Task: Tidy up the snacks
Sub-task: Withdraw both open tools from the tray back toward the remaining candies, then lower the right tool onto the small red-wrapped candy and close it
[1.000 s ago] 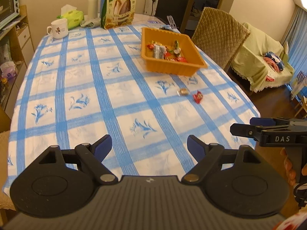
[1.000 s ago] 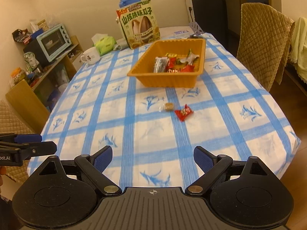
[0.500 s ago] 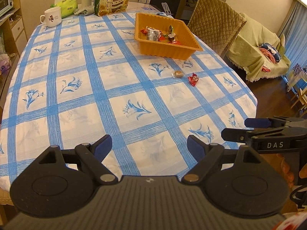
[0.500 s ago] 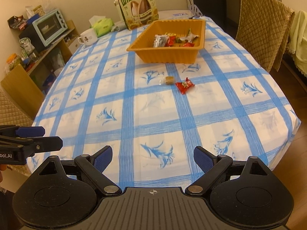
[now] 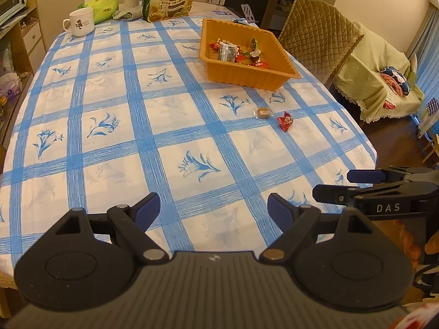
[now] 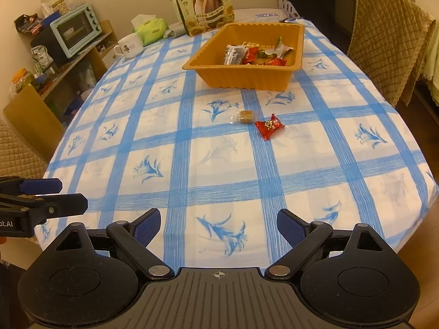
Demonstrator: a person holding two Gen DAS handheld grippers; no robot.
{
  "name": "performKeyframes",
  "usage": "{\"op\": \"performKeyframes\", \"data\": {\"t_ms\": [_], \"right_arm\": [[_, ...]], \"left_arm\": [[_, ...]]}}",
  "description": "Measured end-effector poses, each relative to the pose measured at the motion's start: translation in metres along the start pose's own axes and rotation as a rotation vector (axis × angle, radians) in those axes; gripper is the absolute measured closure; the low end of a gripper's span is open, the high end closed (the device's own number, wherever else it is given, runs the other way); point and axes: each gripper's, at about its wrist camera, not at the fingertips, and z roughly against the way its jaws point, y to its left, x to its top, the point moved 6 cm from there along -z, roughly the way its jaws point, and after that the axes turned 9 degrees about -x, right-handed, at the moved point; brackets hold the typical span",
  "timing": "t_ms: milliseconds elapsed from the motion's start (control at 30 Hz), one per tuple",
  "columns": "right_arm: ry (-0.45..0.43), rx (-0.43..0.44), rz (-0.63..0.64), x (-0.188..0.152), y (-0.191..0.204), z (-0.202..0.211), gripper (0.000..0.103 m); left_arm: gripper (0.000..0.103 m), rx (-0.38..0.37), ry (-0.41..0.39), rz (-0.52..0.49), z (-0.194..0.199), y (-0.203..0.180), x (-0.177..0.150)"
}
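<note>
1. Both grippers, left gripper (image 5: 212,208) and right gripper (image 6: 218,223), hang wide apart, empty, pulled back to the near edge since a second ago.
2. Ahead: red foil-wrapped candy (image 6: 269,126) and clear-wrapped brown sweet (image 6: 244,117) wait, outside orange plastic tray (image 6: 247,78) beyond.

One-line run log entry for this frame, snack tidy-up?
left claw: open, empty | right claw: open, empty | red-wrapped candy, clear-wrapped brown candy: loose on tablecloth | orange plastic tray: partly filled

The right tool (image 5: 356,185) reads "DAS"; the seed bag (image 6: 204,6) reads "山核桃味瓜子".
</note>
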Motion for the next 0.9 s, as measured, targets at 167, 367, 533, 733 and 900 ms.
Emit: {"op": "performKeyframes", "data": {"t_ms": [167, 367, 533, 733, 900], "right_arm": [[0.005, -0.004, 0.004, 0.009, -0.01, -0.011, 0.012], [0.001, -0.007, -0.029, 0.023, -0.027, -0.026, 0.012], [0.007, 0.002, -0.06, 0.035, -0.037, -0.04, 0.027], [-0.006, 0.01, -0.092, 0.054, -0.049, -0.057, 0.039], [-0.005, 0.016, -0.126, 0.068, -0.057, -0.074, 0.045]], "left_arm": [[0.019, 0.005, 0.004, 0.005, -0.012, -0.002, 0.009], [0.019, 0.009, 0.007, 0.009, -0.031, -0.005, 0.022], [0.02, 0.023, 0.012, 0.016, -0.048, -0.004, 0.034], [0.02, 0.038, 0.012, 0.014, -0.07, -0.004, 0.051], [0.02, 0.045, 0.015, 0.013, -0.089, -0.004, 0.064]]}}
